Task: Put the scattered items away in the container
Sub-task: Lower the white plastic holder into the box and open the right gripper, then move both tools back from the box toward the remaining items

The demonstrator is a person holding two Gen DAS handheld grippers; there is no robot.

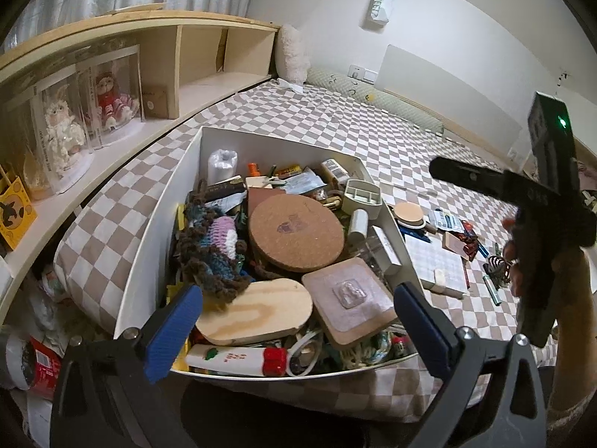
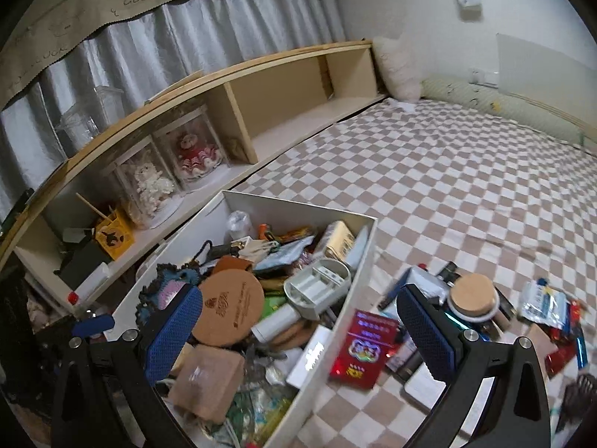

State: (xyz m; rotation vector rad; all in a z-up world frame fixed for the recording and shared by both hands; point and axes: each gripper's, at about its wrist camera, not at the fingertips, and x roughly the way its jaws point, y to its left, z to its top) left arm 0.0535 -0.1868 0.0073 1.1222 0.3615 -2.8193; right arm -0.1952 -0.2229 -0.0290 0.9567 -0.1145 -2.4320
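A white box (image 1: 156, 239) (image 2: 358, 287) stands on the checked bed, packed with a round cork mat (image 1: 294, 231) (image 2: 229, 310), a crochet piece (image 1: 212, 246), a wooden board (image 1: 253, 310) and a square coaster (image 1: 347, 298). My left gripper (image 1: 298, 330) hangs open above the box's near end, its blue pads (image 1: 175, 332) touching nothing. My right gripper (image 2: 300, 332) is open too, over the box's right wall; its black body (image 1: 541, 224) shows in a hand at the right. A red packet (image 2: 363, 343) lies just outside that wall. More scattered items sit right of the box: a wood-lidded jar (image 1: 406, 213) (image 2: 474, 296) and foil packets (image 2: 541, 304).
A low wooden shelf (image 1: 209, 59) (image 2: 283, 97) with boxed dolls (image 1: 112, 97) runs along the bed's left side. A checked notepad (image 1: 434, 261), a hair claw (image 1: 498, 265) and a green pen (image 1: 492, 291) lie right of the box. Pillows (image 1: 294, 56) lean on the far wall.
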